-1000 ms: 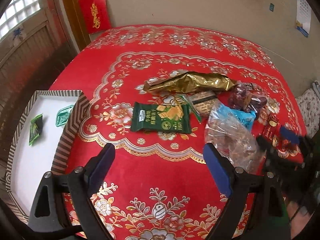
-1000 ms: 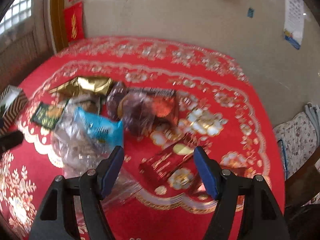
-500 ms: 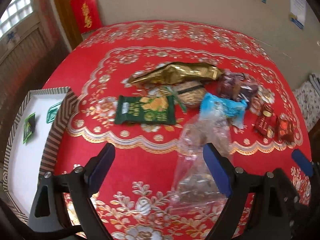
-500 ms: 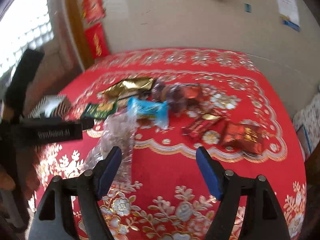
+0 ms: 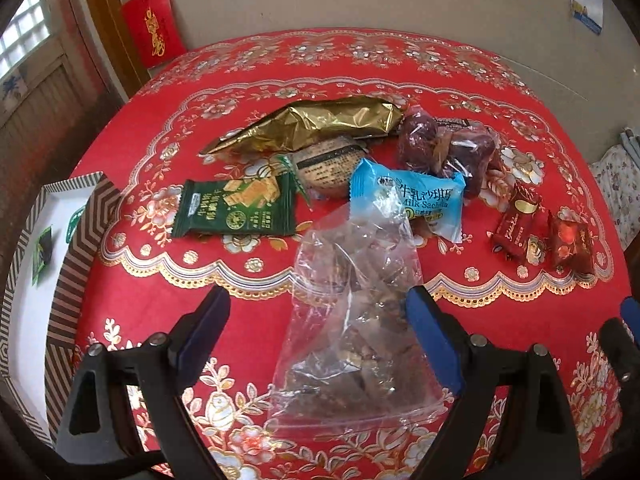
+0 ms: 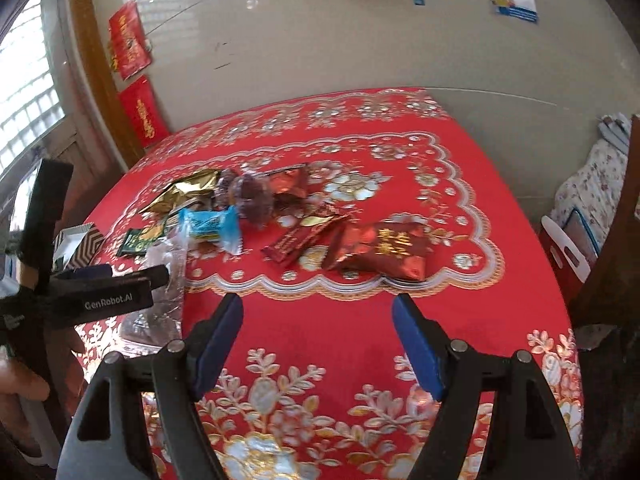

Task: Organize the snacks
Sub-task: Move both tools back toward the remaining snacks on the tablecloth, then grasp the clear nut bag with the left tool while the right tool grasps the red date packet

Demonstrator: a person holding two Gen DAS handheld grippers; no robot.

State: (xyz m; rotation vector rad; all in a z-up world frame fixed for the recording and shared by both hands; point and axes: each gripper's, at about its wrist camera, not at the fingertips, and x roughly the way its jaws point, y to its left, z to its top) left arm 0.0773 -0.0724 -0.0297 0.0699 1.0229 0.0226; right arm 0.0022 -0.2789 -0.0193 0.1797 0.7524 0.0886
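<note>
- Table under a red cloth with gold and white floral print and a scalloped border; it looks smooth and slightly glossy.
- At the table's left edge sits a box with brown-and-white zigzag walls and a white floor; two small green packets lie inside.
- Snacks are clustered mid-table. A crinkled gold foil bag lies farthest back, a tan round packet just in front of it, and a flat green cracker packet to the left.
- A light blue pillow pack sits centre; dark red fruits in clear wrap lie behind it. Two shiny red candy wraps are off to the right.
- A clear plastic bag of brown chunks, wrinkled and roughly triangular, lies nearest me. Its upper end overlaps the blue pack.
- My left tongs are spread wide. The clear bag lies between the blue pads; whether they touch it I cannot tell.
- My right tongs are also spread wide, holding nothing, over bare cloth. The red wraps lie just ahead.
- In the right view, my left tool blocks the lower part of the clear bag.
</note>
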